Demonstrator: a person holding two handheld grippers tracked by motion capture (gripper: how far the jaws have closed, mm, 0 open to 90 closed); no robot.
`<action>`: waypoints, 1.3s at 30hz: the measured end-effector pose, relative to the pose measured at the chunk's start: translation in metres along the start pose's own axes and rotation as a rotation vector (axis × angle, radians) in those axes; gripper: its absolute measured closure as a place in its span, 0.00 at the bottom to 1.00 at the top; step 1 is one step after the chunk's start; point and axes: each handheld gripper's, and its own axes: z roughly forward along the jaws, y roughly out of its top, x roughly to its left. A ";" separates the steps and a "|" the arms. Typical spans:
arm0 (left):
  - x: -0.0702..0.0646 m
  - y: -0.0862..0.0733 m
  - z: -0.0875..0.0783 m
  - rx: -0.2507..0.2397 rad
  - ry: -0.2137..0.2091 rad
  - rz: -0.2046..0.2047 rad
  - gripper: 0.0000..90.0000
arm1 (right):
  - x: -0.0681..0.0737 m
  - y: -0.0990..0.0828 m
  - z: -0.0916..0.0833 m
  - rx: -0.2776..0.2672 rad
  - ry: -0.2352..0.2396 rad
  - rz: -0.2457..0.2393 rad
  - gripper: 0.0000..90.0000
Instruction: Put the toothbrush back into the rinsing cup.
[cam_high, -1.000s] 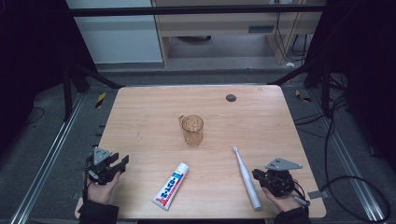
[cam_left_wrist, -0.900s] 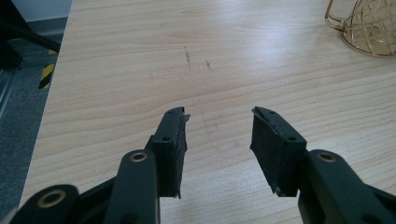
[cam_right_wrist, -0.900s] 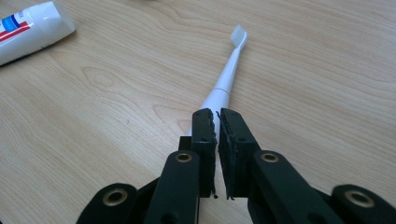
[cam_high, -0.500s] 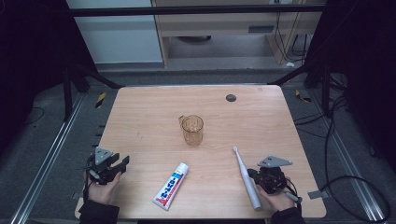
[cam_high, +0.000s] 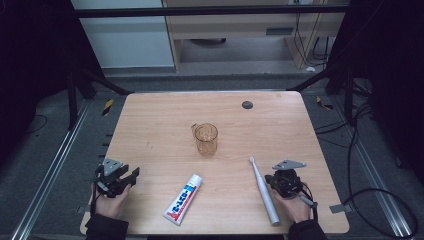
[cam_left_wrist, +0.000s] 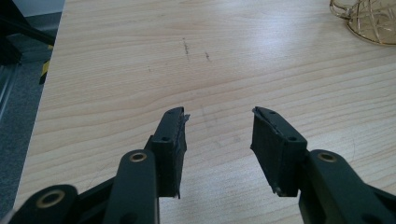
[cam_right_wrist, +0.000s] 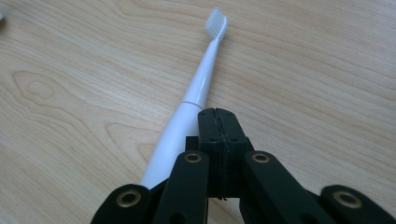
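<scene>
Two grippers rest near the table (cam_high: 150, 125) edge: left gripper (cam_left_wrist: 218, 135) spread wide over bare wood, right gripper (cam_right_wrist: 218, 122) pressed together, empty, just beside the white toothbrush (cam_right_wrist: 198, 88). Toothpaste (cam_high: 183, 199) lies left of the toothbrush, amber cup (cam_high: 205, 138) beyond it.

The worktop (cam_high: 150, 125) is pale wood-grain laminate, smooth with a few scuffs. The toothbrush (cam_right_wrist: 196, 91) looks like glossy white plastic, the cup (cam_high: 206, 139) clear amber plastic or glass. The left tool (cam_left_wrist: 219, 140) and right tool (cam_right_wrist: 217, 122) are matt black plastic with ribbed pads.
</scene>
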 end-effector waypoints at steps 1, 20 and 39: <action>0.000 0.000 0.000 0.001 0.001 0.001 0.60 | -0.001 0.000 0.001 0.001 0.001 0.002 1.00; 0.000 0.000 0.000 0.000 0.001 0.003 0.59 | 0.008 0.006 0.009 0.026 0.030 -0.026 1.00; 0.002 -0.001 0.003 0.012 0.003 0.006 0.55 | -0.005 0.025 -0.019 -0.082 -0.044 0.015 0.72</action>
